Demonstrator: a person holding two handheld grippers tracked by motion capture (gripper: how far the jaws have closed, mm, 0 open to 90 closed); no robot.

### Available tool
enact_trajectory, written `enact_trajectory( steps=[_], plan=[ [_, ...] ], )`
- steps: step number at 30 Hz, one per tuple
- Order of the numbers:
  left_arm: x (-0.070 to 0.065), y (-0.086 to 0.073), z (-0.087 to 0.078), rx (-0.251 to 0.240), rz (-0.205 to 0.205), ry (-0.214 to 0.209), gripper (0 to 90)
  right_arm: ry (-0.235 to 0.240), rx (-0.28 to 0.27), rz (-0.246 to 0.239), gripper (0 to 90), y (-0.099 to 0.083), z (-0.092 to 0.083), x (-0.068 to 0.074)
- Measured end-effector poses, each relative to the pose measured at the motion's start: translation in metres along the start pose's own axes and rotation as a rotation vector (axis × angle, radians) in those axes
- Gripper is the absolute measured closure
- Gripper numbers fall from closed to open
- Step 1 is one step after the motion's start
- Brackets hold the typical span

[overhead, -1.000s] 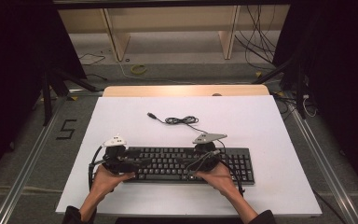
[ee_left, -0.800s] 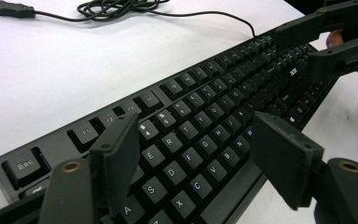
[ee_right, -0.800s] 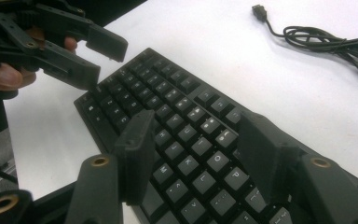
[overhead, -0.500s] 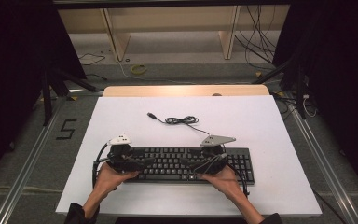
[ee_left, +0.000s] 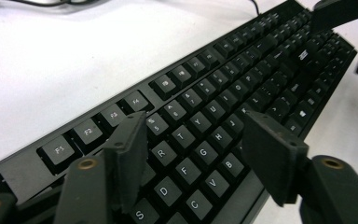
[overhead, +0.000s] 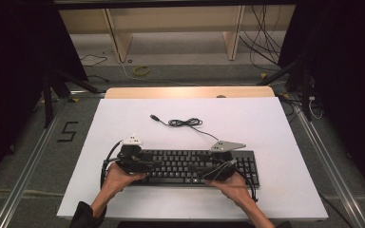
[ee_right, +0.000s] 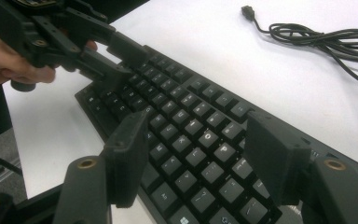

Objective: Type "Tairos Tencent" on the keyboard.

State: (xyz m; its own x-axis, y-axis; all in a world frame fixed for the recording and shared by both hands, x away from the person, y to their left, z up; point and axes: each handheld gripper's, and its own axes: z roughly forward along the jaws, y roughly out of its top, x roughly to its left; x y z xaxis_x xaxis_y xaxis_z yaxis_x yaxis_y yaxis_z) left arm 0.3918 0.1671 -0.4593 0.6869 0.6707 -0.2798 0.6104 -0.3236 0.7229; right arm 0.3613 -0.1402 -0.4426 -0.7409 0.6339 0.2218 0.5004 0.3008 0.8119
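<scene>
Keyboard (overhead: 185,166) at six o'clock on the white table (overhead: 266,118). Left gripper (overhead: 145,165), its jaws just narrowing, and right gripper (overhead: 208,172), just widening, straddle it unclenched. Step: gripping the ends; next, probably closing both firmly.

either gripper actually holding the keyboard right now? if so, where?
Nothing is held. The left gripper and right gripper both hover open over the keyboard, one near each end; the left's jaws have just been closing, the right's opening.
</scene>
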Motion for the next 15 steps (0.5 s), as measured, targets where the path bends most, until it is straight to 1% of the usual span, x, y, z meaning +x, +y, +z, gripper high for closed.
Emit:
enact_trajectory(
  steps=[3, 6, 7, 8, 9, 12, 15],
  plan=[
    [0.001, 0.001, 0.002, 0.017, 0.012, 0.012, 49.3, 0.001, -0.001, 0.0, 40.6, -0.001, -0.001, 0.0],
    [0.002, 0.001, 0.005, 0.039, 0.004, 0.035, 56.4, 0.002, -0.002, -0.001, 40.6, -0.002, -0.002, 0.001],
    [0.004, 0.001, 0.006, 0.056, 0.008, 0.042, 59.1, 0.003, -0.001, -0.002, 40.6, -0.003, -0.002, 0.001],
    [0.004, 0.0, 0.007, 0.063, 0.007, 0.046, 64.3, 0.003, 0.001, -0.005, 40.7, -0.003, -0.002, 0.001],
    [0.004, 0.0, 0.008, 0.065, 0.006, 0.045, 64.3, 0.003, 0.001, -0.005, 40.7, -0.003, -0.002, 0.001],
    [0.005, 0.001, 0.01, 0.075, 0.01, 0.044, 70.9, 0.004, 0.002, -0.007, 40.8, -0.004, -0.002, 0.001],
    [0.003, 0.001, 0.012, 0.092, 0.022, 0.056, 76.2, 0.005, 0.006, -0.005, 40.9, -0.005, -0.003, 0.001]
  ],
)
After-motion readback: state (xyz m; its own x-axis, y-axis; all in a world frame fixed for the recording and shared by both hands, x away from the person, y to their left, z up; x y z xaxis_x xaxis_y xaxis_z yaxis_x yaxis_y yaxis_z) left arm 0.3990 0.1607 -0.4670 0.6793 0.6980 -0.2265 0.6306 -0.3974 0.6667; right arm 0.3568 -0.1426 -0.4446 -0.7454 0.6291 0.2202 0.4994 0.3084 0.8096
